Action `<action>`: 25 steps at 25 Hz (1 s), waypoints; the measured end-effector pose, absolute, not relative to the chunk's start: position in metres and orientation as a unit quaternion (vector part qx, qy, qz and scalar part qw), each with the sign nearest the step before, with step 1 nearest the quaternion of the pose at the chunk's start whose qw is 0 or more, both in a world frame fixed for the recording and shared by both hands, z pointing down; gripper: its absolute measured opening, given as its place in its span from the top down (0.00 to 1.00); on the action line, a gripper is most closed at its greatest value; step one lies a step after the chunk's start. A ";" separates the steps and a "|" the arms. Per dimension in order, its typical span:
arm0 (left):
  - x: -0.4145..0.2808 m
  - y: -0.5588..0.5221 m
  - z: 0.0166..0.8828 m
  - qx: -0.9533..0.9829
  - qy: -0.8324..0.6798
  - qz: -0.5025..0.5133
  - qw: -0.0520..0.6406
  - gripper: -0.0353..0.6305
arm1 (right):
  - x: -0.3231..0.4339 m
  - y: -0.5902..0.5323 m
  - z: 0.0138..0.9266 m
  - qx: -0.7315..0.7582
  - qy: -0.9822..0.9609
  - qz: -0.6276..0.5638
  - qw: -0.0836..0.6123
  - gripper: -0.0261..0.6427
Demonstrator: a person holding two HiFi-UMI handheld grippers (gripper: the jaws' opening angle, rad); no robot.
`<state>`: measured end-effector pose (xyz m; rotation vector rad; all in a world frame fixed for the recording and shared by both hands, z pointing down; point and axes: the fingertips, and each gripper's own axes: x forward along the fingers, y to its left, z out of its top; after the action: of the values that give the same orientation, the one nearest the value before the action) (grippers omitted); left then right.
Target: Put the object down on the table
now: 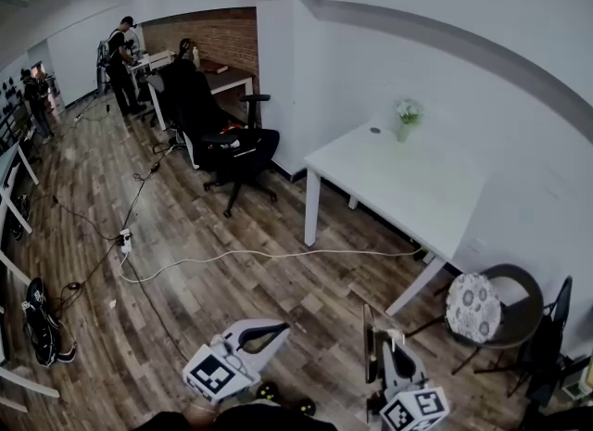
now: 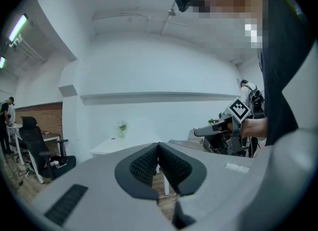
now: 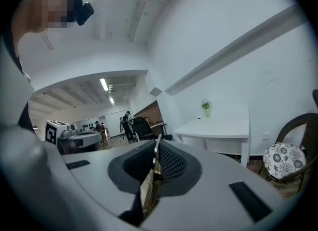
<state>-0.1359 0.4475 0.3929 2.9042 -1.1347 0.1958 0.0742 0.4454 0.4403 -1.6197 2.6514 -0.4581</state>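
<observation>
Between the pads of the right gripper (image 3: 157,151), clamped edge-on: thin flat object (image 3: 153,173), pale and metallic along the upper edge, brassy lower down, standing upright and poking out past the pads. Exact kind not clear. Judged light and stiff, more a plate or blade-like piece than anything soft. Thin edge probably slippery on a hard surface and prone to toppling flat once let go. Best held as now, across both broad faces near the middle. Best lowered to full bottom-edge or face contact before loosening. Carried in the air over wooden floor (image 1: 232,272), not yet over the white worktop (image 1: 422,202), well apart ahead and to the right. Left gripper (image 2: 159,158) clenched on nothing, pads together, held about level beside the right one. On the worktop, toward the wall end: small vase (image 1: 405,130) holding a sprig of pale flowers and green leaves, with a small dark round item (image 1: 374,129) near it, too small to identify. Broad bare surface toward the near edge, judged enough for a set-down. Beside the worktop: round chair (image 1: 505,313) with patterned cushion (image 1: 473,307).
</observation>
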 end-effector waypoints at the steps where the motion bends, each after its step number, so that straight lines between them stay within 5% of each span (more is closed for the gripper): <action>1: -0.133 0.448 0.393 0.929 -0.364 0.063 0.008 0.95 | 0.078 0.445 0.440 -0.515 0.845 -0.145 0.003 0.93; 25: -0.103 0.419 0.395 0.940 -0.337 0.051 0.005 0.95 | 0.105 0.434 0.421 -0.548 0.822 -0.149 0.033 0.93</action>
<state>-0.1029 0.4192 0.3947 2.9443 -1.0549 0.1612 0.1049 0.4338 0.4213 -1.6865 2.5317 -0.4596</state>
